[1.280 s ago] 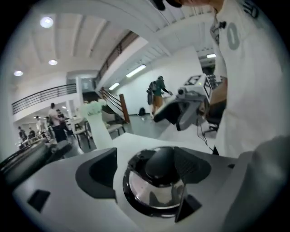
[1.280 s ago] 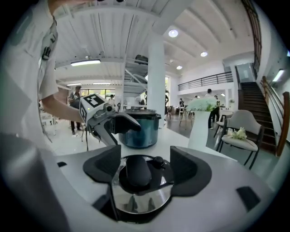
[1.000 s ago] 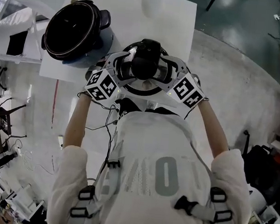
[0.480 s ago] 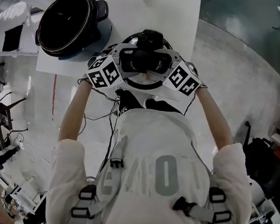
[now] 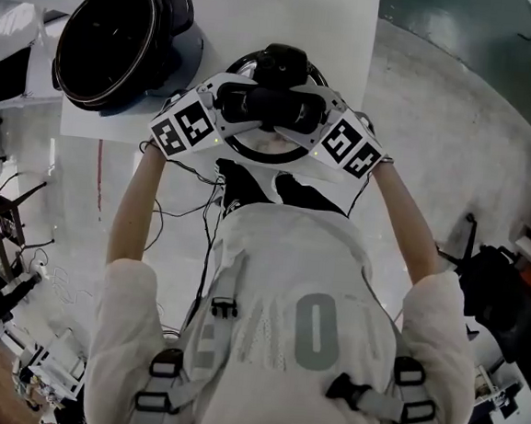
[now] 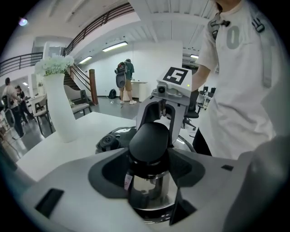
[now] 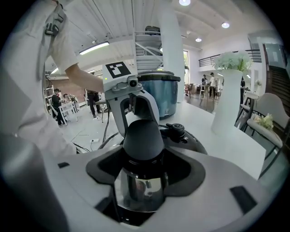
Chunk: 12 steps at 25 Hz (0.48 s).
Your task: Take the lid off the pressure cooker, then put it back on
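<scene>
Two grippers flanked one thing, the black, rounded lid handle [image 5: 272,111] on top of the round dark pressure-cooker lid [image 7: 190,141], just above the middle of the head view. The left gripper [image 6: 149,168] came at the handle from the left of that frame and the right gripper [image 7: 144,168] from the right. Each gripper's own view showed its jaws closing at a middling width, with the dark pads lying against the sides of the handle, above its shiny metal stem. The lid lay on the white surface [image 5: 230,9] at the edge nearest the person, whose white top filled the lower half of the head view. The open pressure cooker [image 5: 114,45], a black bowl in a blue-grey body, stood apart from the lid in the upper left of that frame, near the surface's left edge. A tall white vase [image 6: 56,108] holding pale flowers stood farther back on the surface, at the left of the left gripper view.
</scene>
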Each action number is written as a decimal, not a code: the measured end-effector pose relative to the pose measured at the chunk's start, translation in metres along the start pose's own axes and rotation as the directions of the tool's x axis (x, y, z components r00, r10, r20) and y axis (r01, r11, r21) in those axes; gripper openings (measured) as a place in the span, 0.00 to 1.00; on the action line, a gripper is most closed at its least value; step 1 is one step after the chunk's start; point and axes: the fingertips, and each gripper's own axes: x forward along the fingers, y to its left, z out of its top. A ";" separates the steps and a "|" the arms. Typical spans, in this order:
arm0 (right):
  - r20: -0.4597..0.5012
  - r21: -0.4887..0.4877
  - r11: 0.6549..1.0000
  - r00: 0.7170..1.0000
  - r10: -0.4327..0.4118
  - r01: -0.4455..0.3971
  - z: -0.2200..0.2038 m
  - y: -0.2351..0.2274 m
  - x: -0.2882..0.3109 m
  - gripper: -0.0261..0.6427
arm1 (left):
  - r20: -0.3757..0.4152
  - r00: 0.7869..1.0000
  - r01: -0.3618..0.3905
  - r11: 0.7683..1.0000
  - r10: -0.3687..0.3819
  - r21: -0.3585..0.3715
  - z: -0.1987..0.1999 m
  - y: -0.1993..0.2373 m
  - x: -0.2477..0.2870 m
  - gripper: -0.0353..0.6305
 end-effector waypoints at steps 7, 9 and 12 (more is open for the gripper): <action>0.005 -0.003 1.000 1.000 -0.004 0.004 -0.002 -0.001 0.001 0.46 | -0.008 1.000 -0.004 1.000 0.004 -0.009 -0.001 0.001 0.002 0.44; 0.004 -0.002 1.000 1.000 -0.007 0.007 -0.002 -0.001 0.001 0.45 | -0.020 1.000 -0.015 1.000 0.015 -0.016 -0.003 0.001 0.002 0.44; -0.020 0.003 1.000 1.000 0.003 -0.003 -0.001 0.002 -0.002 0.45 | -0.062 0.998 -0.022 1.000 0.021 -0.007 -0.003 -0.002 0.000 0.44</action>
